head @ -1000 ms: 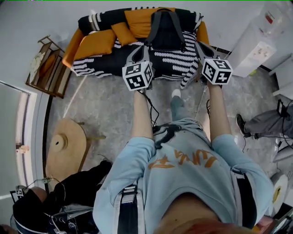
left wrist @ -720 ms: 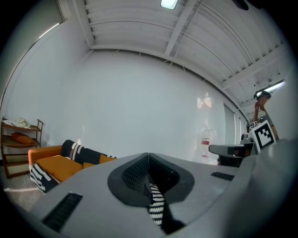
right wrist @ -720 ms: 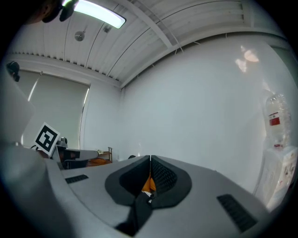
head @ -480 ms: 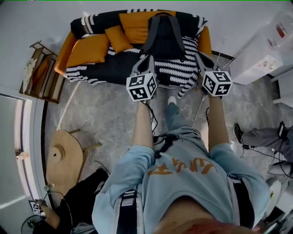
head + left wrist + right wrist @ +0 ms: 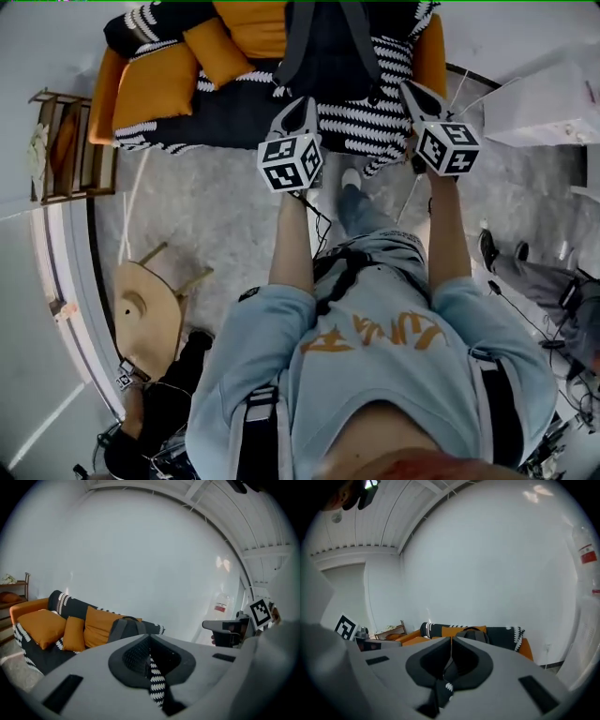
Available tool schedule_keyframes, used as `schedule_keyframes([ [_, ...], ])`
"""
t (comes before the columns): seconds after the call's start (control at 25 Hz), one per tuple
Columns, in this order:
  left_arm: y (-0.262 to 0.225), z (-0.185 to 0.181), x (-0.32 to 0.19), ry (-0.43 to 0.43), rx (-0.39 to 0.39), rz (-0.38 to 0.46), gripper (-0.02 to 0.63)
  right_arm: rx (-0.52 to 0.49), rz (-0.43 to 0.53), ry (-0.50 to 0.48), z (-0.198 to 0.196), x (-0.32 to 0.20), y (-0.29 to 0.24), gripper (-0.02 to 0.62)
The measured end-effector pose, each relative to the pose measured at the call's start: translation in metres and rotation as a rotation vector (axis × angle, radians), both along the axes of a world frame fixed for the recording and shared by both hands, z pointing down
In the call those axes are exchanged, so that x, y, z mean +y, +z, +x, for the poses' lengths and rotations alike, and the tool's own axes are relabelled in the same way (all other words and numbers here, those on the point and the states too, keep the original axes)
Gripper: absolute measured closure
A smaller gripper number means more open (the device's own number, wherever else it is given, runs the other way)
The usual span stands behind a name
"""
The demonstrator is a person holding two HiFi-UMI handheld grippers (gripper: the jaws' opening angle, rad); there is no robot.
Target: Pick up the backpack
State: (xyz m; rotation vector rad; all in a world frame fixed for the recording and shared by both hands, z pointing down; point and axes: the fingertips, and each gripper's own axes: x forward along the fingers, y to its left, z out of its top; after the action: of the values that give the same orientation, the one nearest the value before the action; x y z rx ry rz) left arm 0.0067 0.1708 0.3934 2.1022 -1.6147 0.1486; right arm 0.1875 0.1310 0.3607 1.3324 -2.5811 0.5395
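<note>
Left tool (image 5: 302,103) and right tool (image 5: 411,89) both pinched closed, empty. Backpack (image 5: 328,52) ahead between them on sofa (image 5: 150,84), apparently no contact.

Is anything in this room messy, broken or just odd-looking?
Nothing looks spilled or broken. Only the striped blanket lies askew on the orange sofa, with one corner hanging over the front edge. The backpack stands upright against the backrest.

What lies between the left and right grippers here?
In the head view, the black-and-white striped throw on the sofa fills the stretch between left gripper and right gripper.
</note>
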Motion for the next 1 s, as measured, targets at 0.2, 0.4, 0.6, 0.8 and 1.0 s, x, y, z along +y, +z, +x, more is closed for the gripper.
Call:
schedule_keyframes([
  [0.2,0.0,0.006,-0.057,-0.01,-0.01,-0.021,0.584,-0.05,-0.023,-0.064,-0.01,-0.064,0.009,0.568],
  [0.4,-0.004,0.004,-0.083,-0.007,-0.037,-0.032,0.584,-0.067,0.012,-0.127,-0.026,-0.089,0.006,0.568],
  [0.6,-0.003,-0.007,-0.103,-0.01,-0.041,-0.046,0.584,-0.031,-0.007,-0.232,-0.061,-0.093,0.015,0.568],
  [0.8,0.012,-0.02,-0.132,0.007,-0.016,-0.07,0.584,-0.02,-0.049,-0.187,-0.06,-0.116,0.029,0.568],
  [1.0,0.033,-0.015,-0.175,0.033,0.018,-0.097,0.584,0.007,-0.075,-0.152,-0.049,-0.151,0.039,0.568],
])
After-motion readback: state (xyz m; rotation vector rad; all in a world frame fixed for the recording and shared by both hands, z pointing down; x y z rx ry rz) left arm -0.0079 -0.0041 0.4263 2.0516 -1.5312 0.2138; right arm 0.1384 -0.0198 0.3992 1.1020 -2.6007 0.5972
